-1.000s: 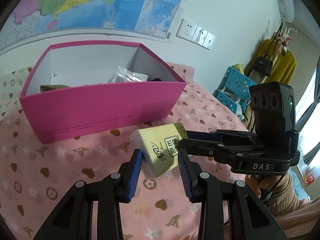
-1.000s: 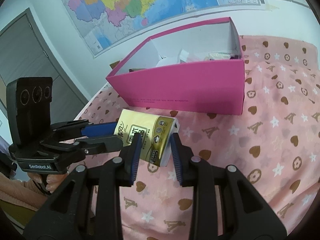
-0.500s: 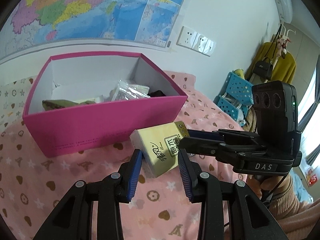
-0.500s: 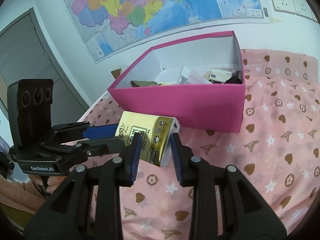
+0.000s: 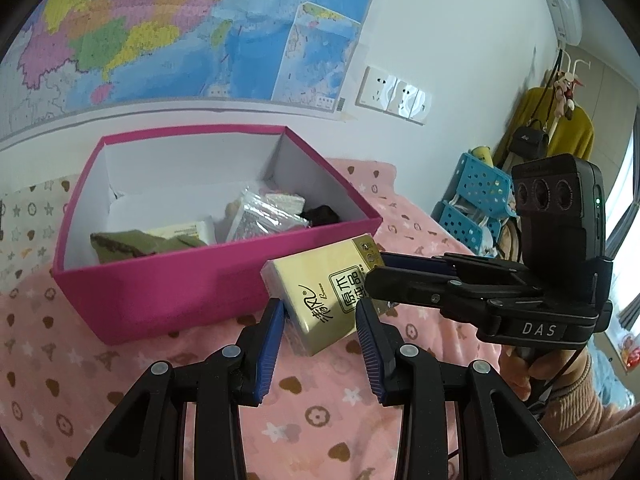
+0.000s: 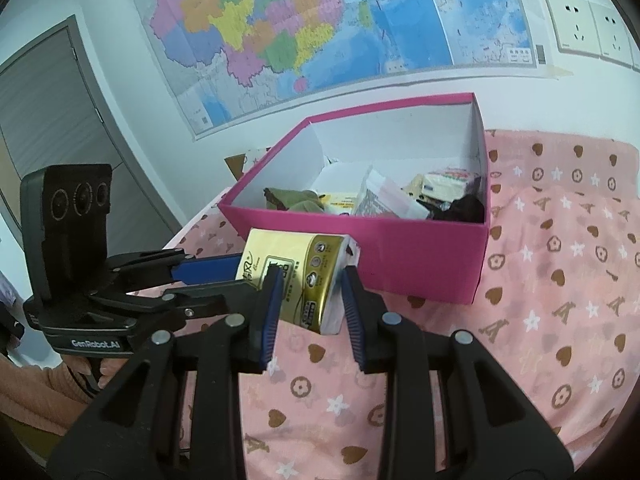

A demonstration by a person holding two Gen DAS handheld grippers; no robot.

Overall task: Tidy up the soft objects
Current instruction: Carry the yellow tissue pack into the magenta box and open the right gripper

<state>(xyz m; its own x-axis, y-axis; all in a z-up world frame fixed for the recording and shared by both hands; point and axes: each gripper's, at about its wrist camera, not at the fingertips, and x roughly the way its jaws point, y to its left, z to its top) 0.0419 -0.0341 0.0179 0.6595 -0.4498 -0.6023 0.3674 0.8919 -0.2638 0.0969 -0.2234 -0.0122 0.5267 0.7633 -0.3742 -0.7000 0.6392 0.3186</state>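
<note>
A yellow and gold tissue pack (image 5: 320, 296) hangs above the pink patterned bedcover, just in front of the open pink box (image 5: 216, 268). My left gripper (image 5: 320, 308) is shut on its near end, blue pads pressing both sides. From the right, my right gripper (image 5: 380, 274) clamps the gold end. In the right wrist view the right gripper (image 6: 312, 280) is shut on the tissue pack (image 6: 296, 256), and the left gripper (image 6: 240, 278) reaches in from the left. The pink box (image 6: 400, 256) holds a green cloth (image 5: 136, 242), a clear packet (image 5: 264, 220) and a dark item (image 5: 320, 214).
The bedcover (image 6: 560, 280) spreads to the right of the box. Behind the box, a wall carries a map (image 6: 320, 20) and sockets (image 5: 394, 94). A blue perforated rack (image 5: 476, 200) and hanging clothes stand beyond the bed's right end. A hand (image 5: 520, 376) grips the right gripper's handle.
Both grippers have risen a little with the tissue pack held between them. The box now sits lower in both views, and more of its inside shows.
</note>
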